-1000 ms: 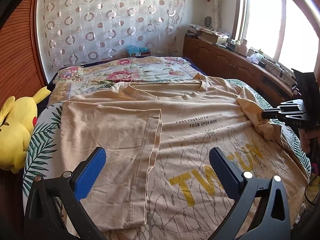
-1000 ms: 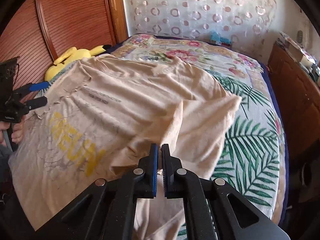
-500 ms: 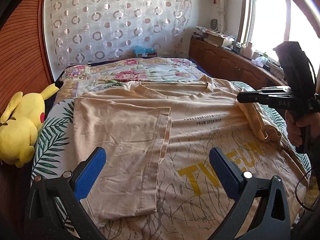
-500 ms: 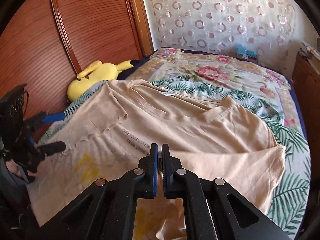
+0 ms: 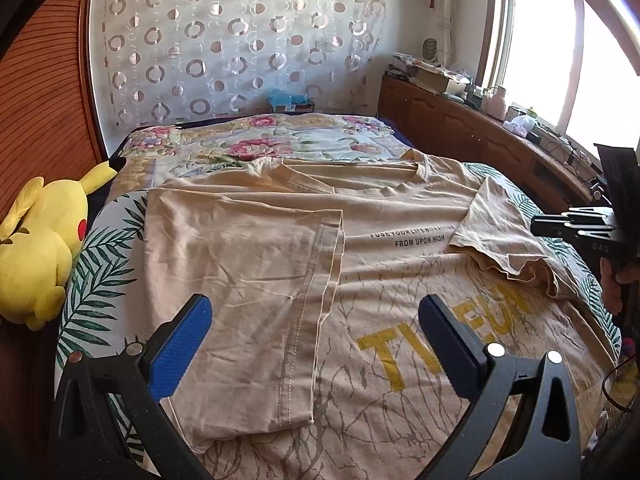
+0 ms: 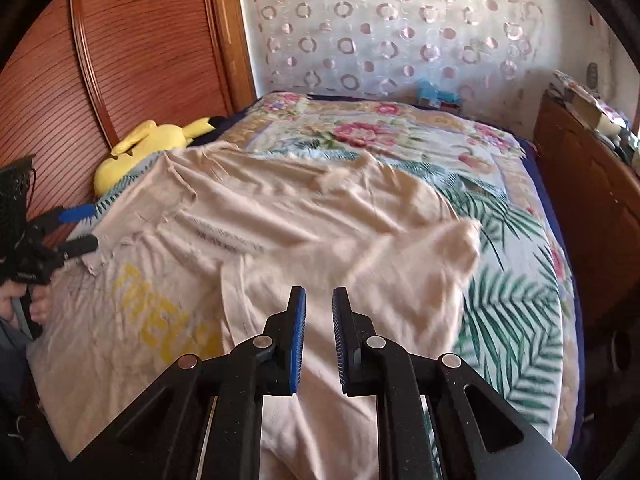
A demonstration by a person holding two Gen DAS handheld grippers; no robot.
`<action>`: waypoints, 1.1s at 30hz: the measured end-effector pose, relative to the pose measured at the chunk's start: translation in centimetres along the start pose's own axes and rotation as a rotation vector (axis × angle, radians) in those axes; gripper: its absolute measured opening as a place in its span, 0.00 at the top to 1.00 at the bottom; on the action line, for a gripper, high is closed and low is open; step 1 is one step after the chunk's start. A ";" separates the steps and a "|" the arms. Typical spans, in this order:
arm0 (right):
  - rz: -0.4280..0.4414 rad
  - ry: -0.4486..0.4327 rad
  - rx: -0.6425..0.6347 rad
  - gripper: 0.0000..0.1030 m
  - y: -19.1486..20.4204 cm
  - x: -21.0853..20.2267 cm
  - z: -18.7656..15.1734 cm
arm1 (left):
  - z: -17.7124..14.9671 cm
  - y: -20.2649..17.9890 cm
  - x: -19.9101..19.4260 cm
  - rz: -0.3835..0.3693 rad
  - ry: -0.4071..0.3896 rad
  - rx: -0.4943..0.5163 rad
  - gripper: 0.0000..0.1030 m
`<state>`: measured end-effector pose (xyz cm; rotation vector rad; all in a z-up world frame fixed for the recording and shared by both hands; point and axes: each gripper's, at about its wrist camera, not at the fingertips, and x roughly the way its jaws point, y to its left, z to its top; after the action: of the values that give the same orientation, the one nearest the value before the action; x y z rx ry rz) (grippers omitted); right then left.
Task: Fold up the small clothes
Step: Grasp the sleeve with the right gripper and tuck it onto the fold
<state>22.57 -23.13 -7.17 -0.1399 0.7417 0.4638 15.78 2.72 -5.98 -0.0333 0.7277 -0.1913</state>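
Note:
A beige T-shirt [image 5: 400,280] with yellow letters lies spread on the bed; it also shows in the right wrist view [image 6: 280,216]. Its left side [image 5: 248,280] is folded over the chest. Its right sleeve [image 5: 496,236] lies folded in over the print; in the right wrist view this sleeve [image 6: 424,264] is blurred. My left gripper [image 5: 312,344] is wide open and empty above the shirt's lower part. My right gripper [image 6: 319,320] is open with a narrow gap, empty, just above the cloth; it also shows at the right edge of the left wrist view [image 5: 576,228].
A yellow plush toy [image 5: 36,248] lies at the bed's left edge by the wooden wardrobe [image 6: 120,60]. A wooden cabinet [image 5: 460,128] with clutter runs along the right under the window. The floral bedspread [image 5: 260,144] is bare beyond the shirt's collar.
My right gripper carried the right sleeve inward over the shirt, then opened and let it go; the sleeve now lies on the print. My left gripper stayed open, shifting slightly.

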 end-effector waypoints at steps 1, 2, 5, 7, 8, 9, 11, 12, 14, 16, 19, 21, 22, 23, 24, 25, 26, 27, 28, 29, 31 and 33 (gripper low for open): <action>-0.005 0.010 0.002 0.86 0.2 -0.1 -0.5 | 0.0 -0.1 0.0 0.000 0.000 0.001 0.00; -0.005 0.014 0.008 0.86 0.3 -0.2 -1.0 | -0.1 -0.1 -0.1 -0.001 0.000 0.002 0.00; 0.004 0.009 0.027 0.86 0.6 -1.5 -1.9 | -0.2 -0.4 -0.3 0.000 0.001 0.006 0.00; 0.019 0.000 0.030 0.86 1.1 -2.0 -2.3 | -0.3 -0.4 -0.4 0.002 0.001 0.007 0.00; 0.028 0.000 0.027 0.82 1.4 -2.3 -2.5 | -0.3 -0.5 -0.5 0.002 0.001 0.006 0.00; 0.035 0.004 0.024 0.68 1.6 -2.6 -2.7 | -0.4 -0.5 -0.5 0.001 0.001 0.005 0.00; 0.048 0.000 0.013 0.60 2.0 -3.4 -3.2 | -0.5 -0.5 -0.7 0.000 -0.002 0.004 0.00; 0.053 -0.001 0.006 0.60 1.7 -4.0 -3.5 | -0.5 -0.5 -0.8 0.000 -0.004 0.003 0.00; 0.062 0.007 -0.011 0.60 2.4 -4.2 -4.1 | -0.6 -0.7 -1.1 -0.003 -0.007 0.004 0.00; 0.073 0.024 -0.019 0.60 2.8 -3.9 -4.7 | -0.7 -0.9 -1.4 -0.003 -0.011 0.008 0.00; 0.052 0.061 -0.046 0.60 3.4 -3.1 -5.5 | -0.9 -1.1 -1.8 -0.002 -0.014 0.011 0.00; 0.023 0.082 -0.066 0.64 3.5 -2.5 -5.9 | -1.1 -1.1 -2.1 0.000 -0.015 0.011 0.00; 0.007 0.090 -0.071 0.69 3.5 -2.3 -5.9 | -1.1 -1.0 -2.2 0.003 -0.016 0.011 0.00; -0.011 0.089 -0.076 0.78 3.7 -2.3 -6.0 | -1.1 -1.0 -2.4 0.005 -0.019 0.010 0.00; -0.017 0.082 -0.080 0.87 3.6 -2.5 -6.0 | -1.2 -0.9 -2.5 0.005 -0.021 0.008 0.00; -0.013 0.078 -0.079 0.91 3.5 -2.6 -6.0 | -1.2 -0.9 -2.6 0.007 -0.022 0.006 0.00; -0.007 0.074 -0.078 0.95 3.5 -2.9 -5.9 | -1.3 -0.8 -2.8 0.008 -0.023 0.004 0.00; -0.001 0.066 -0.078 0.96 3.4 -3.3 -5.9 | -1.3 -0.8 -2.9 0.010 -0.024 0.003 0.00; 0.014 0.061 -0.078 0.96 3.6 -3.6 -6.0 | -1.4 -0.9 -2.9 0.011 -0.025 0.003 0.00; 0.037 0.055 -0.078 0.96 3.7 -4.1 -6.1 | -1.4 -0.9 -3.0 0.011 -0.026 0.004 0.00; 0.084 0.043 -0.072 0.96 3.6 -5.1 -6.4 | -1.3 -0.9 -3.1 0.011 -0.028 0.006 0.00; 0.104 0.052 -0.072 0.96 3.5 -5.6 -6.7 | -1.4 -0.9 -3.1 0.012 -0.028 0.006 0.00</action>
<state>13.19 -23.91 -8.15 -0.1818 0.7862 0.5877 12.48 2.48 -4.90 -0.0260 0.6995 -0.1810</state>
